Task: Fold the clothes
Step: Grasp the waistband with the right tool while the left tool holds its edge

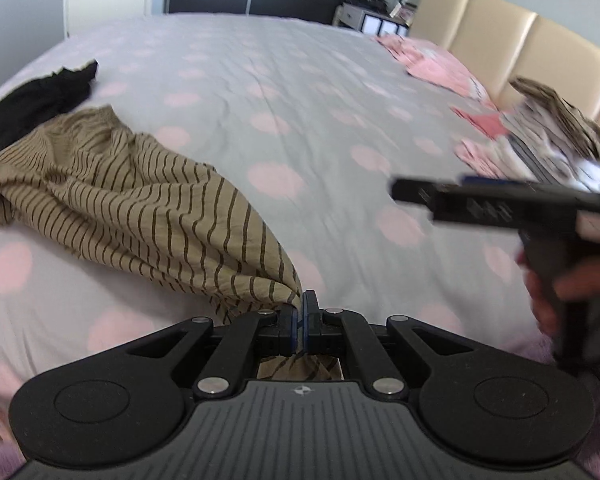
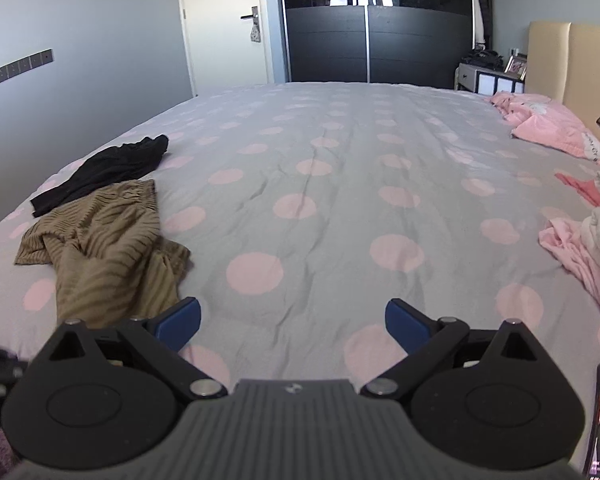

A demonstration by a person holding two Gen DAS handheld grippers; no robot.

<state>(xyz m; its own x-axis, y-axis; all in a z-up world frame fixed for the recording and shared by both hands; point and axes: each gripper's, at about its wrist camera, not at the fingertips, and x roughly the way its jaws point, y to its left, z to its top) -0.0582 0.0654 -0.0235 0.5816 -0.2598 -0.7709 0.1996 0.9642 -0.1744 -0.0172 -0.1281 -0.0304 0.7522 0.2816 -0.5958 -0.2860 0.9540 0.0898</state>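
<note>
Striped tan garment [image 1: 140,208] is lying in a crumpled heap on the left side of the bed [image 1: 300,92], which is wearing a grey cover with pink dots. It's looking like light, thin fabric with dark narrow stripes, bunched and twisted, one corner pulled out toward the near edge of the bed. A black garment [image 2: 104,170] is lying just behind it, touching or nearly so, and a messy pile of pink and patterned clothes [image 2: 580,240] is sitting well apart on the right, near the headboard.

The left hand-held gripper [image 1: 303,322] is clenching that pulled-out corner of the striped piece, with cloth poking out both in front of and behind the pads. The right hand-held gripper [image 2: 292,322] is hanging released over bare bedcover with nothing between its blue pads [image 2: 180,322].

What's worrying me: it's only holding a small pinch of thin cloth, so a quick tug is probably going to slip it free. Also the heap is twisted, so dragging by one corner could be tightening the tangle, or snagging the black one along with it.
</note>
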